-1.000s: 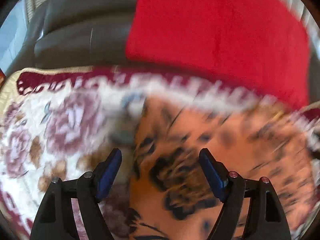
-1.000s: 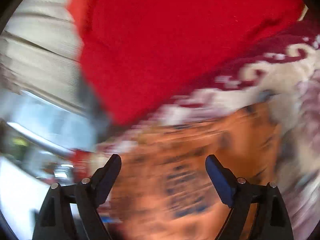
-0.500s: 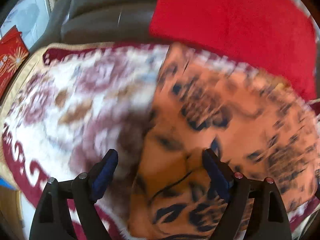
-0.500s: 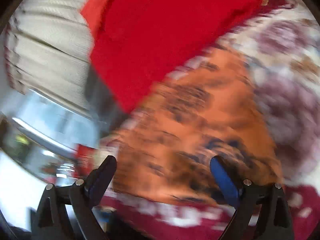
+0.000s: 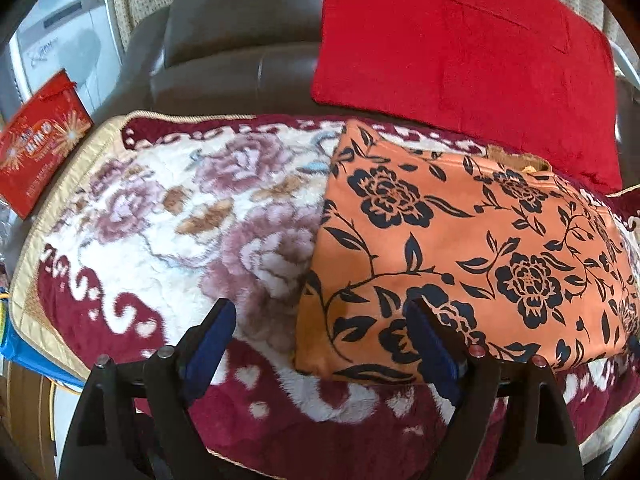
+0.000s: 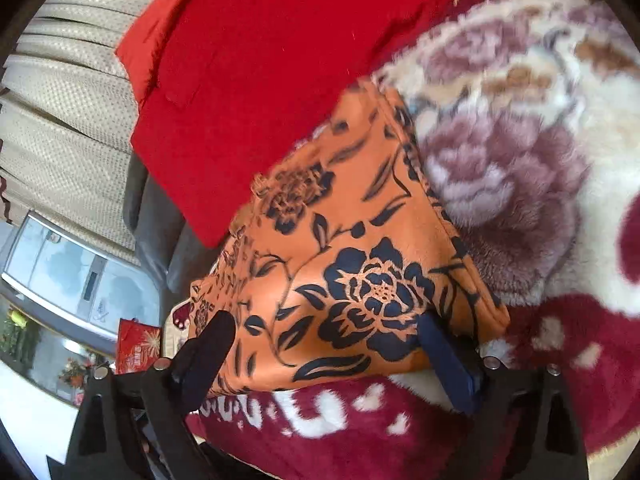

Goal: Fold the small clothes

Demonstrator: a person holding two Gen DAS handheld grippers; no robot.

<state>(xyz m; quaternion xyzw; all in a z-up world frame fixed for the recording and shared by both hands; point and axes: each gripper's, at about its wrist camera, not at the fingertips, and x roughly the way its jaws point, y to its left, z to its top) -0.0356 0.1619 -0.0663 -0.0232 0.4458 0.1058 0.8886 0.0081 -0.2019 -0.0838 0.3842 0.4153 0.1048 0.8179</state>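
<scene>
Your left gripper (image 5: pixel 316 340) stands wide with nothing between its blue pads, straddling the near left corner of the orange, black-flowered folded cloth (image 5: pixel 460 248). Your right gripper (image 6: pixel 326 344) has its jaws opening above the same cloth's (image 6: pixel 352 264) near hem, pads clear of the fabric. The cloth lies flat as a neat rectangle on the plush maroon-and-white floral blanket (image 5: pixel 160 216), right of its middle. It looks light, soft and limp, likely to sag and slide on the pile, so pinch its hemmed corners or the doubled fold edge rather than the middle. Beyond its far edge, a red square cushion (image 5: pixel 460 52) leans on the dark leather sofa back (image 5: pixel 240 52).
</scene>
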